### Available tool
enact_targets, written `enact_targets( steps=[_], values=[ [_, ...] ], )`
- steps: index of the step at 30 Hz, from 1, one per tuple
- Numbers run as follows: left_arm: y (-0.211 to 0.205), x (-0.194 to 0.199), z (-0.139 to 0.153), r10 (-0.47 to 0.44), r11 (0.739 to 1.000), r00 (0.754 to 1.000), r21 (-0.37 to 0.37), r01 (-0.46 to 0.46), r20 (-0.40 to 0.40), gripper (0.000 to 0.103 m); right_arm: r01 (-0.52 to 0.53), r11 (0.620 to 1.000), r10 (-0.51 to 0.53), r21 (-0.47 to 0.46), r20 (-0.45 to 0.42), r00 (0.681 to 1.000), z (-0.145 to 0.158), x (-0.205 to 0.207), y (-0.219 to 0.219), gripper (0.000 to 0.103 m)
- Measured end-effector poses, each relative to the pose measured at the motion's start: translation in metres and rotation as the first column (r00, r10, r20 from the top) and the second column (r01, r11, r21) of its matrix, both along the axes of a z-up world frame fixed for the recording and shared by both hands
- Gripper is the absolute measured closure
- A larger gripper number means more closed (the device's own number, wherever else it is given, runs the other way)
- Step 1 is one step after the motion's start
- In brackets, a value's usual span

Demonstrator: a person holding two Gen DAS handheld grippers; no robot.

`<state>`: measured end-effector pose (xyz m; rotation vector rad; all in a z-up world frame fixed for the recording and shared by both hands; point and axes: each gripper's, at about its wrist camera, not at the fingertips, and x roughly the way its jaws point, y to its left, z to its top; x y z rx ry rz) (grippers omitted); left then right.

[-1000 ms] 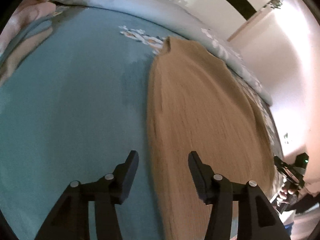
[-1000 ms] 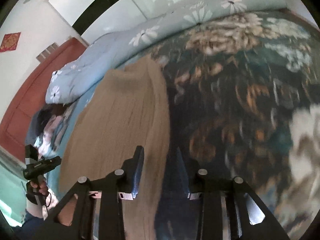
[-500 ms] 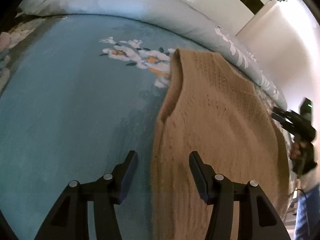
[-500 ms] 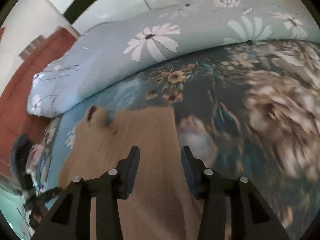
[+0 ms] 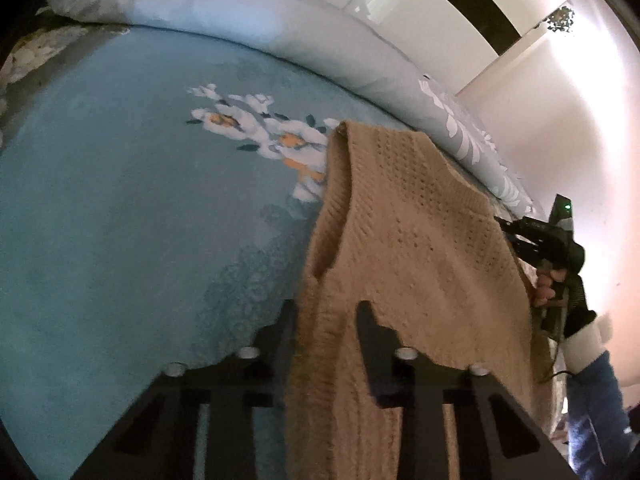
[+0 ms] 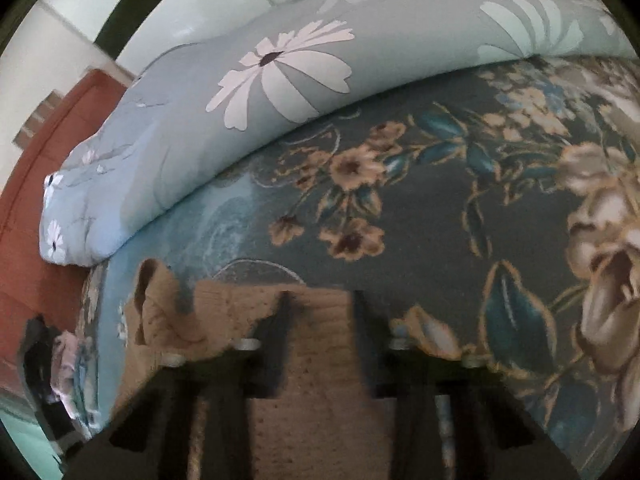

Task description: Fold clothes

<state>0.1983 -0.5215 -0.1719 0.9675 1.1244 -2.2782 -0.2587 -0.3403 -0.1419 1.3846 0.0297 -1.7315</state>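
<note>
A: Fingers first: on the left gripper (image 5: 326,316) both black fingers (image 5: 370,322) are closing, with the near left edge of the tan knit sweater (image 5: 420,248) bunched between them. The knit fills the gap and drapes over the right-hand one.

B: And the right gripper (image 6: 318,312)?

A: It too is closing. In its own view the dark fingers (image 6: 280,320) straddle the sweater's (image 6: 320,392) far hem, cloth between them; the picture is blurred, so I cannot tell how firmly they press. Both tools tilt steeply downward toward the bed.

B: Where does the person's hand sit?

A: In the left view, at about 3 o'clock, a hand (image 5: 548,284) is wrapped round the handle of the other gripper, whose nose touches the sweater's right edge. A white cuff and blue sleeve (image 5: 596,396) run down from it toward 4 o'clock.

B: And the garment itself?

A: It lies flat on the bed, stretching from 6 o'clock up to about 1 o'clock in the left view, its left edge rolled into a fold. Under it is a teal bedspread (image 5: 120,220) with white and orange flowers at 12 o'clock; on the right side the pattern turns dark with tan blossoms.

B: Beyond that?

A: A pale blue quilt (image 6: 260,92) with white daisies lies rolled along the far edge, and past it a white wall crossed by a black band.
</note>
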Motion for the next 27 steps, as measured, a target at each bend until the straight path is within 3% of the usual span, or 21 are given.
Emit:
enact_targets(
  steps=[5, 9, 13, 18, 20, 23, 25, 27],
  values=[
    [0.002, 0.003, 0.004, 0.008, 1.0, 1.0, -0.024, -0.008, -0.008, 0.086, 0.0, 0.998, -0.003, -0.061, -0.055, 0.998, 0.026, 0.0, 0.016, 0.092],
    [0.002, 0.005, 0.004, 0.014, 0.999, 1.0, -0.035, -0.014, -0.004, 0.086, 0.089, 0.991, -0.104, -0.096, -0.16, 0.982, 0.049, -0.016, 0.041, 0.093],
    [0.002, 0.004, -0.003, 0.021, 0.999, 1.0, -0.034, -0.02, 0.022, 0.086, 0.101, 0.995, -0.102, -0.014, -0.153, 0.983, 0.028, -0.023, 0.044, 0.093],
    [-0.003, 0.008, -0.004, 0.012, 1.0, 1.0, -0.019, -0.011, 0.028, 0.084, 0.12, 0.992, -0.122, -0.021, -0.117, 0.986, 0.01, -0.025, 0.045, 0.092],
    [-0.004, 0.008, -0.003, -0.002, 1.0, 1.0, -0.011, 0.003, 0.023, 0.083, 0.109, 0.994, -0.107, 0.002, -0.153, 0.982, 0.013, -0.025, 0.042, 0.089],
    [-0.009, 0.006, 0.005, -0.022, 0.999, 0.999, -0.029, 0.023, 0.044, 0.074, 0.088, 0.996, -0.08, 0.025, -0.227, 0.971, 0.021, -0.024, 0.037, 0.084],
    [-0.017, 0.003, 0.019, -0.022, 0.997, 0.999, -0.074, 0.025, 0.044, 0.059, 0.072, 0.997, -0.058, 0.04, -0.285, 0.957, 0.03, -0.023, 0.032, 0.075],
    [-0.027, -0.006, 0.032, -0.026, 0.993, 0.999, -0.115, 0.032, 0.048, 0.043, 0.024, 0.998, -0.005, 0.056, -0.317, 0.948, 0.035, -0.019, 0.024, 0.052]
  ],
)
